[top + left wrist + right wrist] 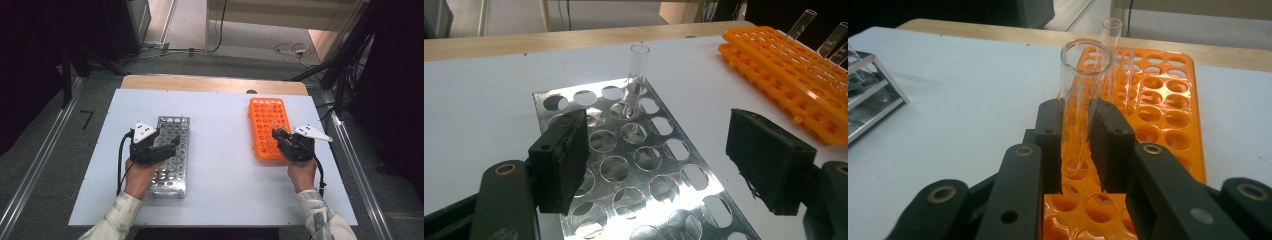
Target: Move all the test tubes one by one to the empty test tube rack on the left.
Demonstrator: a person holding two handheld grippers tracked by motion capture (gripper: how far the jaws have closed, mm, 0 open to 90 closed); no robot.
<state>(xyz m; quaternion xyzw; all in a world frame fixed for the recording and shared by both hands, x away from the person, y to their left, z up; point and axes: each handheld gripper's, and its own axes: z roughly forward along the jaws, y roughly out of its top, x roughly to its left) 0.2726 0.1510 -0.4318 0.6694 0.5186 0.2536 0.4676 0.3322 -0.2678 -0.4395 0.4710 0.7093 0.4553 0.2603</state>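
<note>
Now my right gripper (1079,145) clamps a glass tube (1083,90) over the orange rack (1168,105); at nine o'clock, my left gripper (659,165) gapes above the metal rack (644,165).

A white table (220,170) carried two racks well apart: a metal rack (172,172) at left, an orange rack (265,120) at right.

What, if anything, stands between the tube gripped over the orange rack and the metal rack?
Nothing visible: the right gripper is shut on a glass test tube over the orange rack, and bare white tabletop lies before the metal rack.
</note>
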